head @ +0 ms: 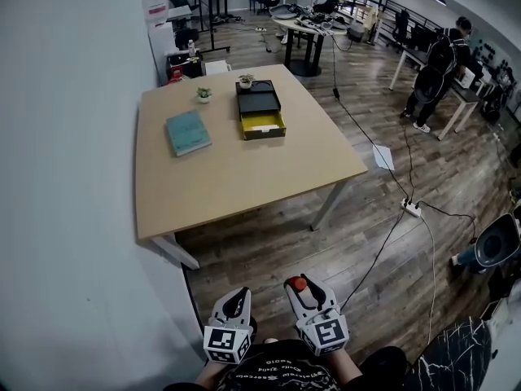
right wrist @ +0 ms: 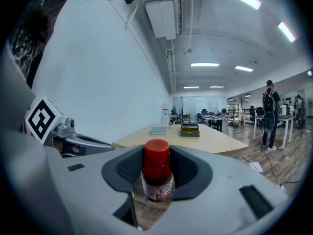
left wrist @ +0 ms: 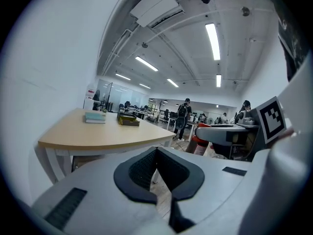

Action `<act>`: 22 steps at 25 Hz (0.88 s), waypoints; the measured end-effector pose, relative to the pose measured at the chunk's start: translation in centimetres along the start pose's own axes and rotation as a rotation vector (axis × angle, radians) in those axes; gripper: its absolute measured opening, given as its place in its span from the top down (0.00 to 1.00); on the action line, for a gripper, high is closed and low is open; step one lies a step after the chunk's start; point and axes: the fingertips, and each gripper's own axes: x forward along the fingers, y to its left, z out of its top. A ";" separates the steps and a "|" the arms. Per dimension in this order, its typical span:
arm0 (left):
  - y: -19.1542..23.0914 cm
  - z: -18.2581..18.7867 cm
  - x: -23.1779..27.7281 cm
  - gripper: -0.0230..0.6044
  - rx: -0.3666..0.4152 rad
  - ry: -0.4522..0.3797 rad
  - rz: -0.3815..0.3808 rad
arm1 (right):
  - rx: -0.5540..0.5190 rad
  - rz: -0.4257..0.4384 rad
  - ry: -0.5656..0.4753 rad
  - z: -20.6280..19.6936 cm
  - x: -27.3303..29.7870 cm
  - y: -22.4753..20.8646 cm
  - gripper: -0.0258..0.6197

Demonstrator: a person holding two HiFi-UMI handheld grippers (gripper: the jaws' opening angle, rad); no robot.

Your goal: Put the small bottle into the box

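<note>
**Item 1. Right hand-held gripper (head: 300, 290).** Low in the head view, over the wooden floor (head: 269, 251) and well short of the table (head: 244, 177). Its jaws are clamped on the small bottle (right wrist: 157, 173).

**Item 2. Small bottle.** Red cap, clear body with a red-and-white label. It stands upright between the right jaw pads, with the cap rising above them. It is not in the box and is well apart from it.

**Item 3. Left hand-held gripper (head: 236, 296).** Just beside the right one, also over the floor. Its jaws are closed together at the tips, with nothing between them.

**Item 4. Table.** Light wood top on white legs, set against the white wall.

**Item 5. Box (head: 258, 100).** Black with a yellow lower part that stands pulled open toward the near side. It sits on the far half of the table.

**Item 6. Teal book (head: 188, 132).** Lies flat on the table, left of the box and apart from it.

**Item 7. Two small potted plants (head: 203, 94) (head: 245, 81).** On the table's far edge. One touches or nearly touches the box's far end, the other stands to its left.

**Item 8. Power strip (head: 411, 208).** White, on the floor to the right of the table, with cables running from it.

**Item 9. Person (head: 435, 72).** Stands at a far desk on the right, dressed in dark clothing.
</note>
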 end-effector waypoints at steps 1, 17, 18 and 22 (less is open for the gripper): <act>0.7 0.4 0.8 0.96 0.004 -0.001 -0.006 | 0.003 -0.007 -0.003 0.2 1.0 -0.2 0.71; 12.5 4.0 10.1 0.96 -0.010 0.037 -0.084 | -0.008 -0.070 0.014 2.9 14.3 -1.2 0.71; 12.9 4.4 10.5 0.96 -0.005 0.035 -0.093 | -0.009 -0.073 0.011 3.2 14.9 -1.1 0.71; 14.2 5.7 11.5 0.96 0.015 0.024 -0.119 | -0.023 -0.074 0.011 3.8 16.6 -0.6 0.71</act>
